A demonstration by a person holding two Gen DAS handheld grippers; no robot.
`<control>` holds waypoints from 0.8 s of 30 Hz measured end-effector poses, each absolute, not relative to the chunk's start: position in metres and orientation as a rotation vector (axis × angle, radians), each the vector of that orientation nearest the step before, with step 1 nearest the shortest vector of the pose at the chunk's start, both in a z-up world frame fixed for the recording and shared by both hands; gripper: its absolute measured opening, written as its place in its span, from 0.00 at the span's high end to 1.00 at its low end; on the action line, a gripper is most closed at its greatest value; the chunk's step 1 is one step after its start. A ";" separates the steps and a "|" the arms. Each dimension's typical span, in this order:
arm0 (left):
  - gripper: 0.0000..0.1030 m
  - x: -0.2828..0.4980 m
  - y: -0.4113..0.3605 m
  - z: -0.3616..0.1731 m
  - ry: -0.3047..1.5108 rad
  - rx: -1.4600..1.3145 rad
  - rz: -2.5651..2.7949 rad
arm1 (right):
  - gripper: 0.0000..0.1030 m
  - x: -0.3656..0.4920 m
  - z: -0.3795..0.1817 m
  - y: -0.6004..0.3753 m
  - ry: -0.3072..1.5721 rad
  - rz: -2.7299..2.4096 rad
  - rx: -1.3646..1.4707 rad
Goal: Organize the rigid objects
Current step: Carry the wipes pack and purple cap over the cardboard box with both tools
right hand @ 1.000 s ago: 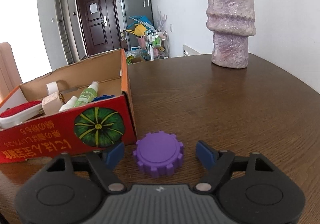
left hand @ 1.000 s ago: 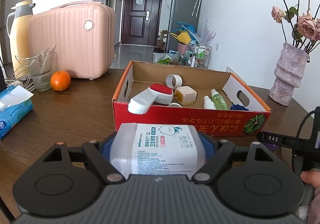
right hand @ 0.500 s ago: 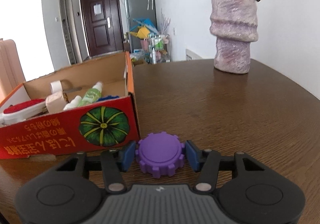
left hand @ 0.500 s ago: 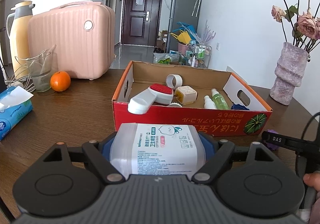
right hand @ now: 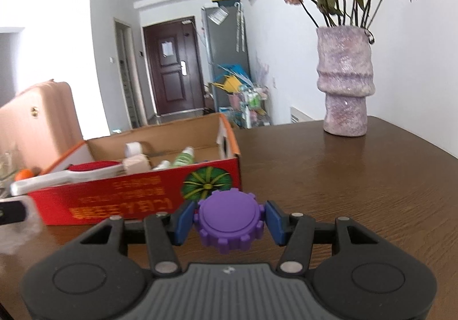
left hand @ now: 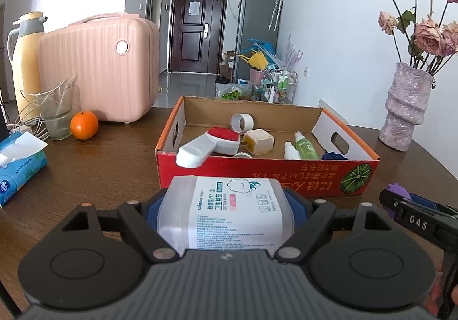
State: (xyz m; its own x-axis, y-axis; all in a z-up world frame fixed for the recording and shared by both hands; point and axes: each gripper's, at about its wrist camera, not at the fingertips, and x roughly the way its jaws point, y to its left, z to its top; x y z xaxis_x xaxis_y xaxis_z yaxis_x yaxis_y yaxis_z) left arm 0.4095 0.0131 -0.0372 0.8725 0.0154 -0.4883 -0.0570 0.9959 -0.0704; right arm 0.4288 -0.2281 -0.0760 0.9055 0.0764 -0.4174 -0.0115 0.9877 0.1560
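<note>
My left gripper (left hand: 224, 205) is shut on a clear cotton-swab box (left hand: 229, 214) with a white label, held low in front of the red cardboard box (left hand: 257, 174). The right gripper (right hand: 227, 220) is shut on a purple gear-shaped knob (right hand: 227, 214), its blue pads (right hand: 184, 218) pressing both sides just above the table, near the cardboard box's (right hand: 128, 194) right front corner. In the left wrist view, the right gripper (left hand: 400, 197) and the knob (left hand: 396, 188) show at the right edge. Inside the box lie a red-and-white lint brush (left hand: 211, 142), a tape roll (left hand: 242, 122), a beige plug (left hand: 259, 141) and small bottles (left hand: 306, 145).
A pink suitcase (left hand: 100, 68), a thermos (left hand: 25, 57), a glass cup (left hand: 55, 111) and an orange (left hand: 84, 125) stand at the back left. A blue tissue pack (left hand: 17, 165) lies at the left edge. A purple vase (right hand: 345, 82) with dried roses stands at the back right.
The right gripper's jaws closed onto the purple knob, then lifted it off the table and tilted upward beside the box corner. The left gripper and its swab box stayed still.
</note>
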 end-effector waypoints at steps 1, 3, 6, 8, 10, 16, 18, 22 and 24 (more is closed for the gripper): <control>0.20 0.407 0.012 -0.036 0.503 -0.082 0.037 | 0.48 0.423 -0.074 -0.226 0.426 0.056 0.150; 0.20 0.401 0.011 -0.033 0.489 -0.079 0.032 | 0.48 0.415 -0.071 -0.223 0.410 0.073 0.149; 0.19 0.393 0.007 -0.029 0.471 -0.074 0.023 | 0.48 0.401 -0.064 -0.219 0.376 0.098 0.152; 0.19 0.388 0.006 -0.027 0.463 -0.072 0.017 | 0.48 0.394 -0.060 -0.217 0.354 0.111 0.155; 0.19 0.385 0.004 -0.024 0.450 -0.074 0.014 | 0.48 0.389 -0.057 -0.215 0.339 0.122 0.158; 0.19 0.374 0.003 -0.011 0.408 -0.101 0.016 | 0.48 0.386 -0.054 -0.212 0.321 0.137 0.169; 0.19 0.374 0.004 -0.007 0.400 -0.112 0.018 | 0.48 0.387 -0.053 -0.212 0.314 0.142 0.175; 0.19 0.377 0.003 -0.002 0.389 -0.125 0.021 | 0.48 0.389 -0.050 -0.209 0.293 0.158 0.177; 0.19 0.380 0.000 0.000 0.386 -0.121 0.022 | 0.48 0.390 -0.049 -0.208 0.281 0.160 0.177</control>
State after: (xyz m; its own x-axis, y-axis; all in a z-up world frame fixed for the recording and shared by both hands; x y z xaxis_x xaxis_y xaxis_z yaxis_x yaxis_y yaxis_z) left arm 0.3805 0.0003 -0.0005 0.9263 -0.0021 -0.3767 -0.0442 0.9925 -0.1140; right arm 0.3904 -0.2079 -0.0493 0.9482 0.1814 -0.2607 -0.1323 0.9718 0.1952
